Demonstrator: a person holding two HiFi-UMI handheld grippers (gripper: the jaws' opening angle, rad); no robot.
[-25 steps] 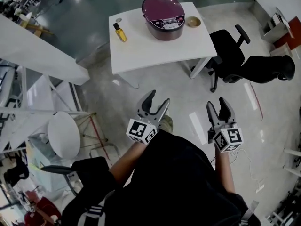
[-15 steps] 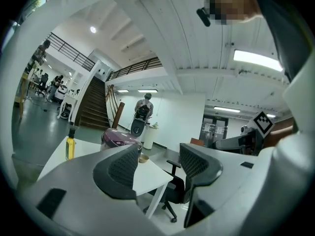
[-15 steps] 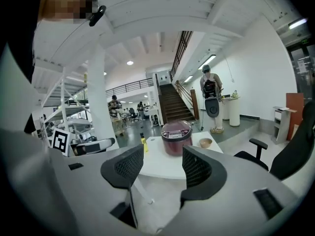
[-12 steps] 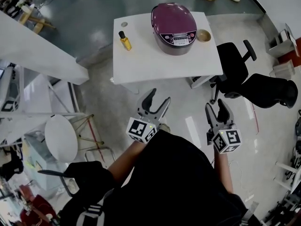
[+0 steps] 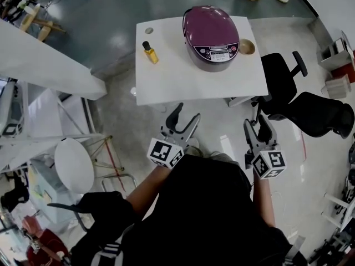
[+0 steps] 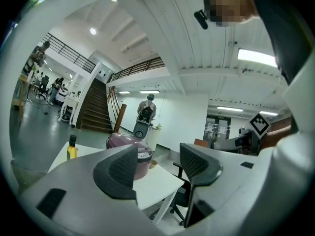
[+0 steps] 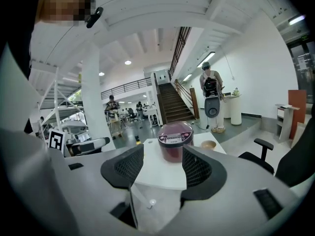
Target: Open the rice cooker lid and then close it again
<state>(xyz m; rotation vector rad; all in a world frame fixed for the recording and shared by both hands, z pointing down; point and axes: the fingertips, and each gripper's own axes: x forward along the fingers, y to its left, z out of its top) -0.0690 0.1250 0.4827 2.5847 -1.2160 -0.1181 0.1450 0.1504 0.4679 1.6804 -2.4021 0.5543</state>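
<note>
Plainly, nothing is in hand yet. Both grippers are empty with jaws apart, and the cooker [image 5: 217, 57] sits well apart from them at the far side of the tabletop [image 5: 183, 76], its lid [image 5: 208, 22] down.

The risks lie in the approach and the first contact. A chair [image 5: 280, 82] stands just beside the tabletop's right corner, so a path drifting right could knock it. The near part of the tabletop is bare. The bottle [image 5: 150, 52] stands upright to the cooker's left, apart from it. A left gripper sweeping wide toward the lid could tip it. The bowl [image 5: 246, 47] sits just beside the cooker on the right and is likely to be nudged by a reach from that side. The cooker itself looks free-standing. Pressing the front latch without steadying the body could slide it back toward the far edge, and a lid let go on closing could slam.

The forearms are held forward from the waist, roughly level with each other. The left gripper [image 5: 187, 112] angles slightly rightward toward the tabletop. Its own view shows the cooker partly behind one jaw. The right gripper [image 5: 255, 122] points nearly straight ahead, and its view frames the cooker squarely between the open jaws.
</note>
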